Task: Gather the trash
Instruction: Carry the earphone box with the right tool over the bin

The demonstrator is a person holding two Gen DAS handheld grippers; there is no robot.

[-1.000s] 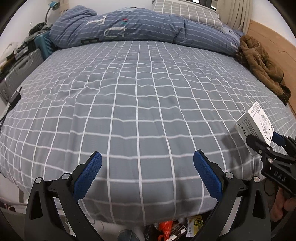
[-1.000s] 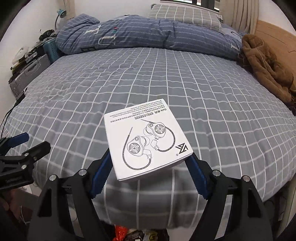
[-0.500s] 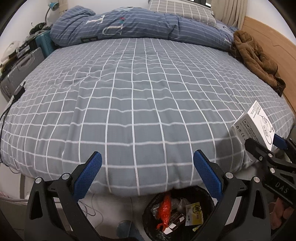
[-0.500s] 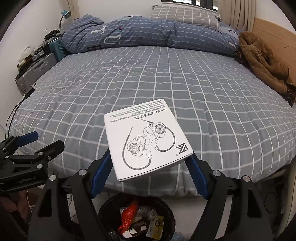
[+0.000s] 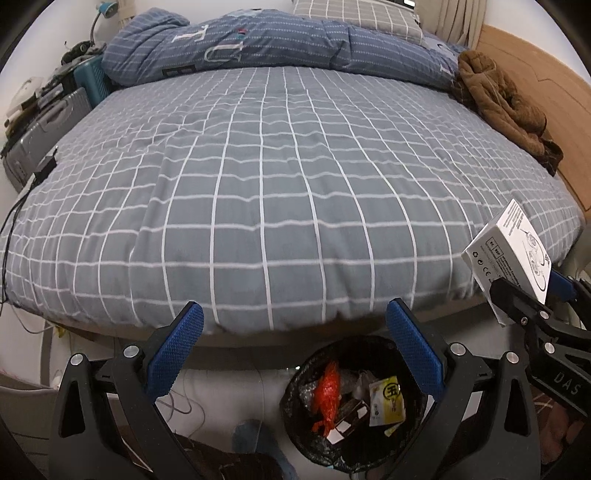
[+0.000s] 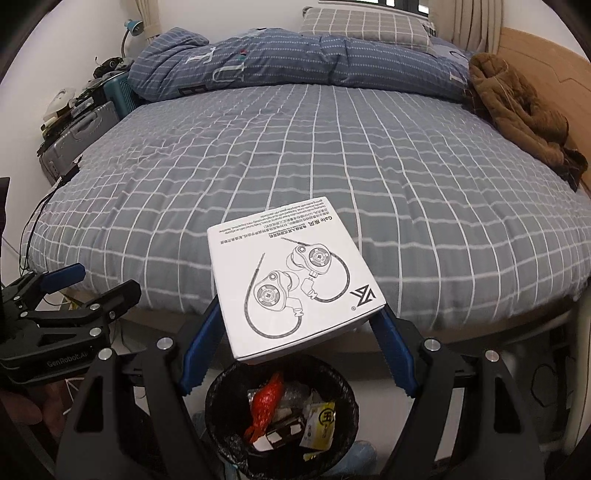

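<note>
Grey bedding with a white grid pattern (image 5: 258, 192) is spread across the bed that fills both views, with a rumpled blue striped duvet (image 6: 295, 59) and a grey checked pillow (image 6: 365, 26) at the far end and a brown fleece garment (image 6: 521, 110) lying along the wooden headboard side. Below the near edge of the bed, a round black-lined waste bin (image 6: 221, 398) is seen on the floor, holding a red wrapper (image 6: 267, 402), a yellow packet (image 6: 321, 421) and other scraps. A flat white cardboard earphone box printed with a line drawing (image 6: 291, 280) is gripped between the blue-padded fingers of the right gripper (image 6: 295, 343), held in the air just above the bin's opening and in front of the bed's edge. The left gripper (image 5: 295, 350) is held beside it with its fingers (image 5: 173, 350) spread wide and nothing between them, the bin being visible under its right finger.
</note>
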